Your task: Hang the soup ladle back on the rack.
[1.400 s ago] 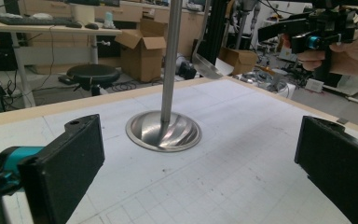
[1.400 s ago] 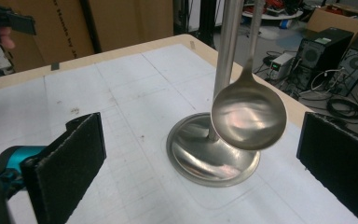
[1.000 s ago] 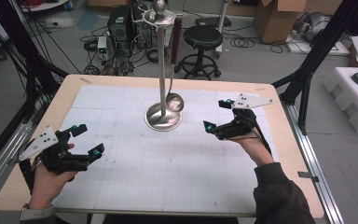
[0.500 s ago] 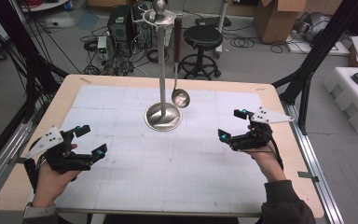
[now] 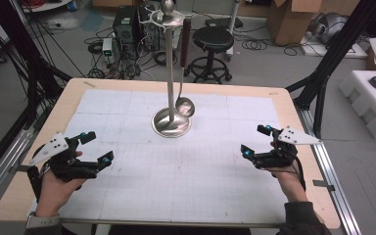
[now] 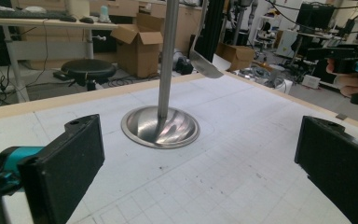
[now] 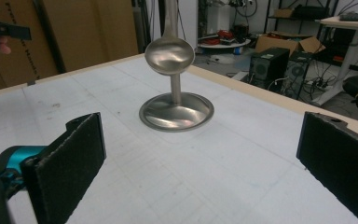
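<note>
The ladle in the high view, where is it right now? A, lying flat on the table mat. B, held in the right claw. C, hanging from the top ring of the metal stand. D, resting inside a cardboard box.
C: the ladle hangs from the ring at the top of the stand, its bowl just above the stand's round base, while both claws sit open and apart from it.

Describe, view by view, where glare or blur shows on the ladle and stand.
High view: soft overall, the stand base shines. Left gripper view: streaked glare on the base, the ladle bowl slightly blurred. Right gripper view: the ladle bowl reflects pale light; near jaws are soft.
</note>
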Demonstrator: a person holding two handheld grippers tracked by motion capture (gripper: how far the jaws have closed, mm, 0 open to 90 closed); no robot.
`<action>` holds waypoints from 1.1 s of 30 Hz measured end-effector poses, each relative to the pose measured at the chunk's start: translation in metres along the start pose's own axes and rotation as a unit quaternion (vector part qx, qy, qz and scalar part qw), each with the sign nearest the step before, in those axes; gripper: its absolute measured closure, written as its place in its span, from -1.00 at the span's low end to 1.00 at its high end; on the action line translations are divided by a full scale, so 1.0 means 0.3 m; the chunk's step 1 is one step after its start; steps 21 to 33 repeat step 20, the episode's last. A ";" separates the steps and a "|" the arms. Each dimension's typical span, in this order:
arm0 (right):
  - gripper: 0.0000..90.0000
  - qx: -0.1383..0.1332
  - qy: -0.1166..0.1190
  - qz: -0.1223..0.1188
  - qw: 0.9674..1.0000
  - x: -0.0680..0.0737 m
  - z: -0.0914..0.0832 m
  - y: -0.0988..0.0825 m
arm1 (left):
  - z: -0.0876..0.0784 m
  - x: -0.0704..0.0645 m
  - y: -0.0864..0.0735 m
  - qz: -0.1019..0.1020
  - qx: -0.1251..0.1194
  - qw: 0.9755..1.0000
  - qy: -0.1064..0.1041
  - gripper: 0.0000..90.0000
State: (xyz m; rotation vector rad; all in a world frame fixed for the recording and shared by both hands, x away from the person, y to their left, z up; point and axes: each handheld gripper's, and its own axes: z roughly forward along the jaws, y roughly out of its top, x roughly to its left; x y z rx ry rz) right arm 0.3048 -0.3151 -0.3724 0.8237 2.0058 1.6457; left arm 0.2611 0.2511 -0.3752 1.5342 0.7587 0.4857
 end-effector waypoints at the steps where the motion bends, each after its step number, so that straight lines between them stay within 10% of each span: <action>1: -1.00 -0.002 -0.002 0.002 1.000 -0.003 -0.009 -0.012 | 0.001 0.000 -0.001 0.002 0.002 1.000 -0.001 -0.96; 33: -1.00 -0.031 -0.012 0.020 0.999 -0.012 -0.098 -0.108 | 0.019 -0.003 -0.013 0.006 0.012 1.000 -0.001 -0.96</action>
